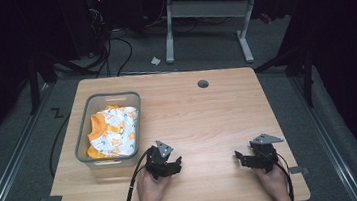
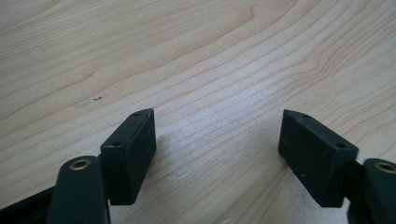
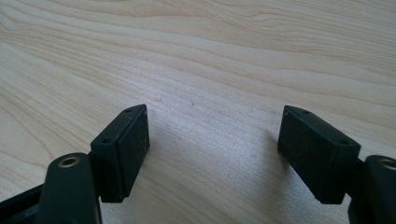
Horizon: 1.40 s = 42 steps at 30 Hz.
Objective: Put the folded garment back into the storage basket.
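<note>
A clear plastic bin (image 1: 82, 135) stands at the table's left side, holding a folded white and orange patterned garment (image 1: 113, 131). My left gripper (image 1: 171, 164) rests low on the wooden table (image 1: 204, 123) near the front, just right of the bin's front corner, its jaws wide apart with bare wood between them (image 2: 217, 135). My right gripper (image 1: 245, 158) sits near the front right of the table, also open over bare wood (image 3: 212, 135). Neither holds anything.
A dark round cable hole (image 1: 203, 84) lies near the table's far edge. Beyond the table stands a white desk frame (image 1: 207, 12), with cables on the grey floor. A black cable (image 1: 131, 186) trails from my left gripper off the front edge.
</note>
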Each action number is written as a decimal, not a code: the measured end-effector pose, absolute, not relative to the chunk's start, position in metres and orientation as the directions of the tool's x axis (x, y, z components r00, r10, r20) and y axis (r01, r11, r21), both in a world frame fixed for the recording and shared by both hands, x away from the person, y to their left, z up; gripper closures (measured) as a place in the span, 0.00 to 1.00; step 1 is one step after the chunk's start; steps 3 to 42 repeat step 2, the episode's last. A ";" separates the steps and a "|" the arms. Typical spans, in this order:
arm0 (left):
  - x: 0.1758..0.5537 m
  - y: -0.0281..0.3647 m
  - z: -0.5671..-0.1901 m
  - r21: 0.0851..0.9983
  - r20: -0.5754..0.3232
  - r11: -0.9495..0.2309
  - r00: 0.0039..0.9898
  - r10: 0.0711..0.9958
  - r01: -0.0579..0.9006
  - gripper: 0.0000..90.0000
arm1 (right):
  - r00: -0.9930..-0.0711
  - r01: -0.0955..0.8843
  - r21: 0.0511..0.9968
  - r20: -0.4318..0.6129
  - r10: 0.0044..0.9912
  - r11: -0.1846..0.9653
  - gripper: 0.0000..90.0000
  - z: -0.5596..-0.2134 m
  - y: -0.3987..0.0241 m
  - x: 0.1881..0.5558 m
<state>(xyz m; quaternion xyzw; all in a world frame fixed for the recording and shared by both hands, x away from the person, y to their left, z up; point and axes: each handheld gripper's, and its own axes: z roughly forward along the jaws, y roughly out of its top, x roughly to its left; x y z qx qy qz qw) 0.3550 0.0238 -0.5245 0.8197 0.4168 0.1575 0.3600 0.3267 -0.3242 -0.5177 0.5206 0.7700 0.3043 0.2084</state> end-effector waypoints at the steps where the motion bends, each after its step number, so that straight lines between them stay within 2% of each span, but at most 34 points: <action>1: 0.354 0.024 -0.524 0.720 -0.043 -0.391 0.600 0.799 0.573 0.30 | -0.371 0.675 0.686 -0.004 0.929 0.273 0.28 -0.518 -0.324 0.327; 42: 0.354 0.024 -0.524 0.720 -0.043 -0.391 0.600 0.799 0.573 0.30 | -0.371 0.675 0.686 -0.004 0.929 0.272 0.28 -0.518 -0.324 0.327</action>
